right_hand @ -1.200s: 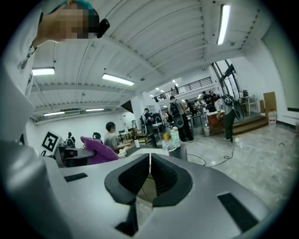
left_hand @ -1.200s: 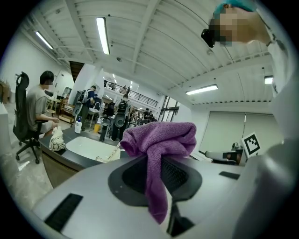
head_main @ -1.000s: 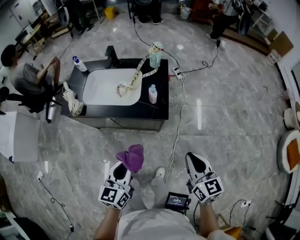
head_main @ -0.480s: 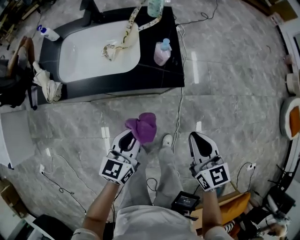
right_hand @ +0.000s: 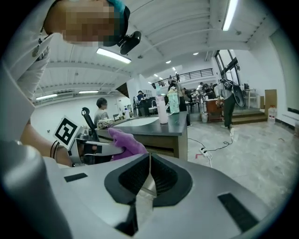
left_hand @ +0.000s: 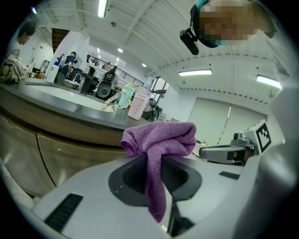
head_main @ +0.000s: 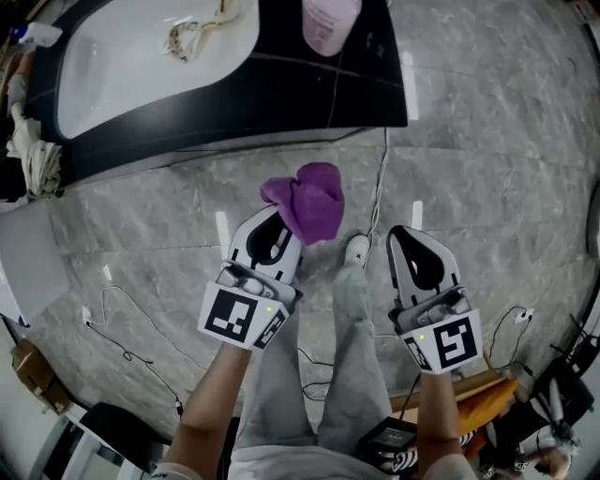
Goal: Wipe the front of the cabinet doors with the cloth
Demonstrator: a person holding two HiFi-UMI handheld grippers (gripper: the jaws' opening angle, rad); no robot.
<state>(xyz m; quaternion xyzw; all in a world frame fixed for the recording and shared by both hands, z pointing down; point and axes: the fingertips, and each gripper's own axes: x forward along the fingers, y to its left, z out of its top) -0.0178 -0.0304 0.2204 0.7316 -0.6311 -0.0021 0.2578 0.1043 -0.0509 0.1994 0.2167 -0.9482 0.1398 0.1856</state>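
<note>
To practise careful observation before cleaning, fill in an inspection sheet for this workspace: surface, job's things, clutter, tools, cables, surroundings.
Surface: black countertop with white basin.
Job's things: purple cloth, bunched, clear of the cabinet doors.
Clutter: pink bottle on countertop; rag at its left end.
Tools: left tool shut on purple cloth; right tool shut, empty.
Cables: white cable across the floor.
Surroundings: marble floor; people beyond.

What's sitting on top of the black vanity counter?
A pink bottle beside the white basin, and a crumpled strip inside it. The far edge of the counter is cut off in the head view.
</note>
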